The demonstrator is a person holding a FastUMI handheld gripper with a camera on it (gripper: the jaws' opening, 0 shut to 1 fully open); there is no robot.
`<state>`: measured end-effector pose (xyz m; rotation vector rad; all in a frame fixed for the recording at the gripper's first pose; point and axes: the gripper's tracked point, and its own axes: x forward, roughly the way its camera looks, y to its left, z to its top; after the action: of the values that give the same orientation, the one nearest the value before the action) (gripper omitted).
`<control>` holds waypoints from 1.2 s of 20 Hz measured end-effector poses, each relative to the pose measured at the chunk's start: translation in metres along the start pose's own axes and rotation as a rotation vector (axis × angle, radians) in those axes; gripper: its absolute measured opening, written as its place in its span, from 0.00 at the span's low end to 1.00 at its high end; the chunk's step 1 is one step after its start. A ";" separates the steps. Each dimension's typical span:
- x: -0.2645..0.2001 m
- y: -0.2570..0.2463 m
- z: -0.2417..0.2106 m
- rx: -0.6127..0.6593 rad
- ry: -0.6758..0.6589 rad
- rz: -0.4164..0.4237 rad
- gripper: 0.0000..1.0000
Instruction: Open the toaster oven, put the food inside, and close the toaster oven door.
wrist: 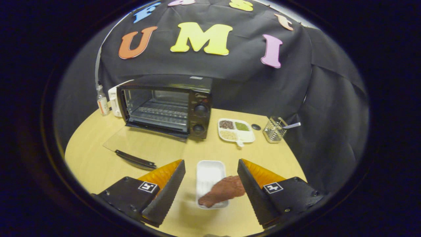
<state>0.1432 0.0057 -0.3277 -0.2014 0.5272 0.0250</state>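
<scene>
The hand-held gripper [210, 184] hangs released, fingers spread either side of the white tray [210, 177] carrying the brown food [223, 191] on the bench [98, 161]. The toaster oven [164, 105] stands open beyond. The overhanging food could slide off if the fingers pinch unevenly.

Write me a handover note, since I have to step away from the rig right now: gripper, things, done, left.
Gripper: open, fingers either side of the white tray, gripping nothing.
Food: brown piece lying on the tray, close to one finger.
Toaster oven: beyond the fingers on the table, its glass door folded down flat, rack bare.
Done: door opened.
Left: grasp the food, put it on the rack, close the door.
</scene>
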 end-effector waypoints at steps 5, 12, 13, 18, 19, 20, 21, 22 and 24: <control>0.024 -0.044 -0.028 0.045 0.084 0.157 1.00; 0.043 -0.044 -0.069 0.174 0.326 0.515 0.78; 0.042 -0.042 -0.070 0.205 0.346 0.549 0.72; 0.032 -0.031 -0.068 0.333 0.429 0.713 0.31; 0.031 -0.030 -0.067 0.346 0.433 0.734 0.27; 0.027 -0.031 -0.065 0.367 0.438 0.752 0.25; 0.026 -0.030 -0.062 0.407 0.438 0.769 0.22; 0.021 -0.030 -0.061 0.445 0.441 0.780 0.18; 0.020 -0.036 -0.058 0.447 0.425 0.771 0.13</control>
<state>0.1340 -0.0414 -0.3797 0.4537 0.9923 0.6199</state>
